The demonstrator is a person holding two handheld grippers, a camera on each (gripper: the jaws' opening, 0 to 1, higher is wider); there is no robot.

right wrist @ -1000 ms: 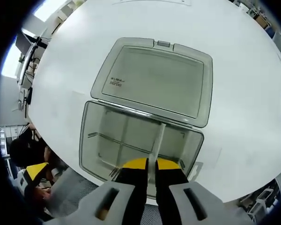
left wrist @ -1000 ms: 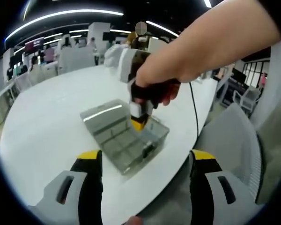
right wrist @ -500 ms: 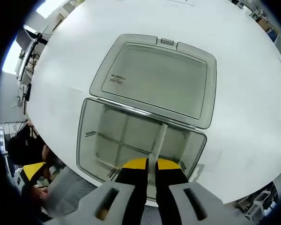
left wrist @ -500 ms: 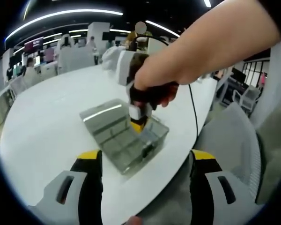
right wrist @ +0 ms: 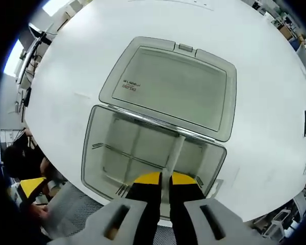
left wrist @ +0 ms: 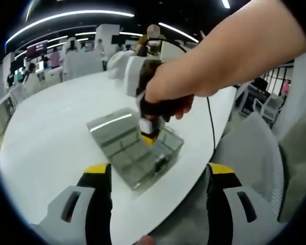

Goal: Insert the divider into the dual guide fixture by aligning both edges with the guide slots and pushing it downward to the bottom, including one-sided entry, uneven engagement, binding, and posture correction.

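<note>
Divider going into the box!
Right gripper [right wrist: 164, 178] pinches the divider [right wrist: 174, 153] upright inside the open clear box [right wrist: 99, 153]; left gripper [left wrist: 155, 171] hangs back, jaws wide, holding nothing.

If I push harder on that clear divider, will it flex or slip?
The divider looks thin and translucent, so it probably bows if pushed unevenly. Its smooth plastic may slip between the right gripper jaws, shut on its top edge. The organizer box looks light and might slide on the white table.
</note>
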